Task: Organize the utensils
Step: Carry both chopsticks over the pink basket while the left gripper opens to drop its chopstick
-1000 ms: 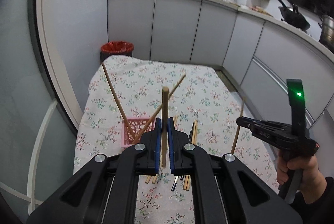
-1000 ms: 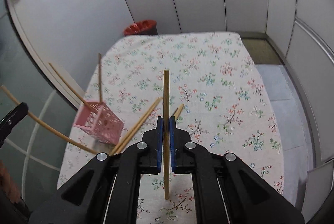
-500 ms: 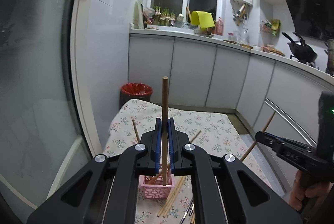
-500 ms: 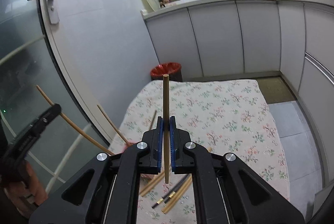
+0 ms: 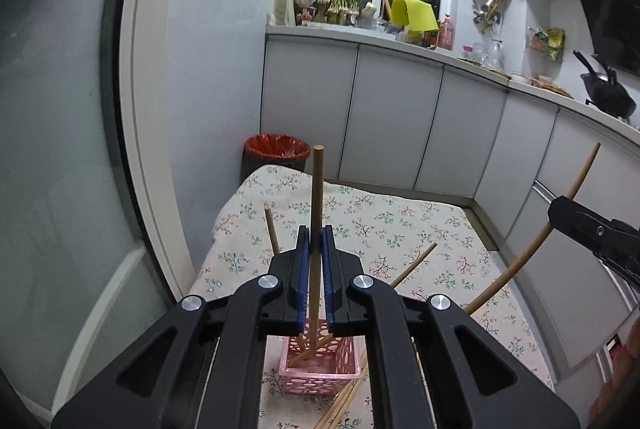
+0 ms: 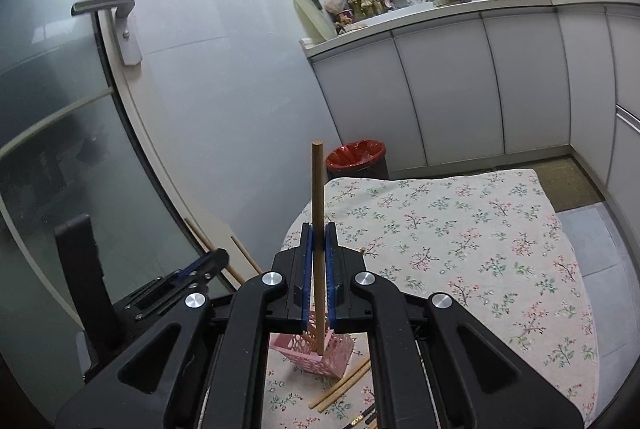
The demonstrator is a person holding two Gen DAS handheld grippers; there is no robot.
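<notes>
Grippers over the pink basket [image 5: 320, 369]: left gripper [image 5: 314, 269] and right gripper [image 6: 319, 265] each clamp one upright chopstick [image 5: 317, 213], [image 6: 318, 221], apparently aligned for dropping in; loose chopsticks [image 6: 340, 389] lie at the basket's four o'clock.

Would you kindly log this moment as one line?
left gripper: shut on chopstick | right gripper: shut on chopstick | both above pink basket

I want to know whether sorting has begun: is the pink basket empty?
Not empty. In the left wrist view two wooden chopsticks lean out of the pink basket, ends inside it.
</notes>
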